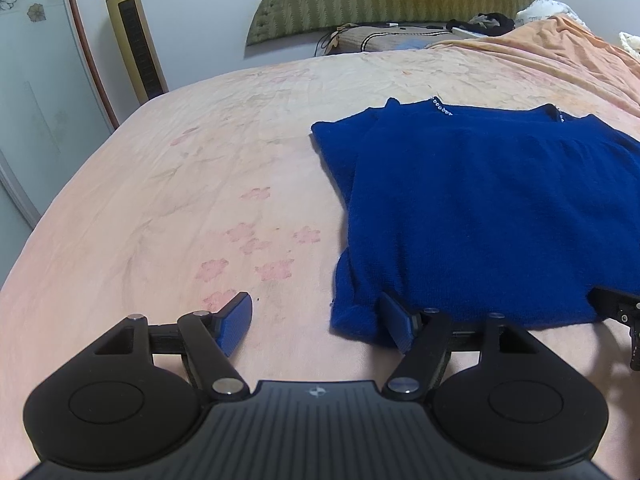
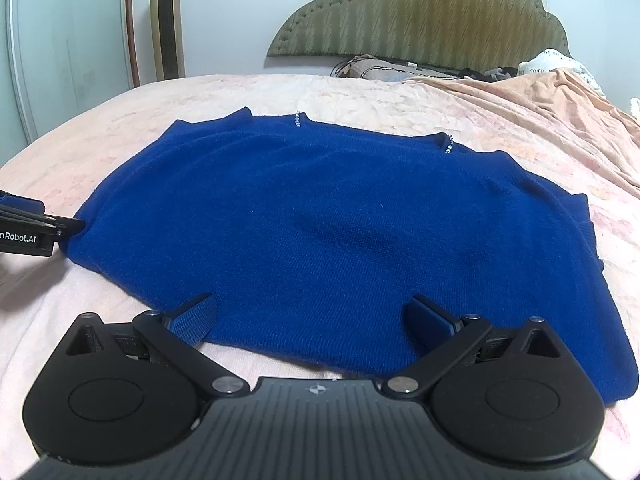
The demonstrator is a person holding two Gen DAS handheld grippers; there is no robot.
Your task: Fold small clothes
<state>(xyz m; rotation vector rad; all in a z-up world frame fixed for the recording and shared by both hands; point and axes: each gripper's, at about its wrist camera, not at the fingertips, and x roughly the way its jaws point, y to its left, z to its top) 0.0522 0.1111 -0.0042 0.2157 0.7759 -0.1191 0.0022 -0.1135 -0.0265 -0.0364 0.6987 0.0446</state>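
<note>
A blue knit sweater (image 2: 320, 232) lies flat on the pink bedsheet (image 2: 360, 92), neckline with small beads at the far side; its sides look folded inward. In the left wrist view the sweater (image 1: 480, 208) fills the right half. My left gripper (image 1: 316, 322) is open at the sweater's near left corner, its right finger (image 1: 396, 326) touching the hem, its left finger (image 1: 236, 322) over bare sheet. My right gripper (image 2: 312, 320) is open, both fingers resting on the sweater's near hem. The left gripper also shows at the left edge of the right wrist view (image 2: 32, 228).
An orange blanket (image 2: 540, 100) is bunched at the far right of the bed. A padded green headboard (image 2: 420, 16) and a pillow (image 2: 380, 66) stand at the back. A gold tower fan (image 1: 134, 36) and a wardrobe door (image 1: 36, 60) stand left of the bed.
</note>
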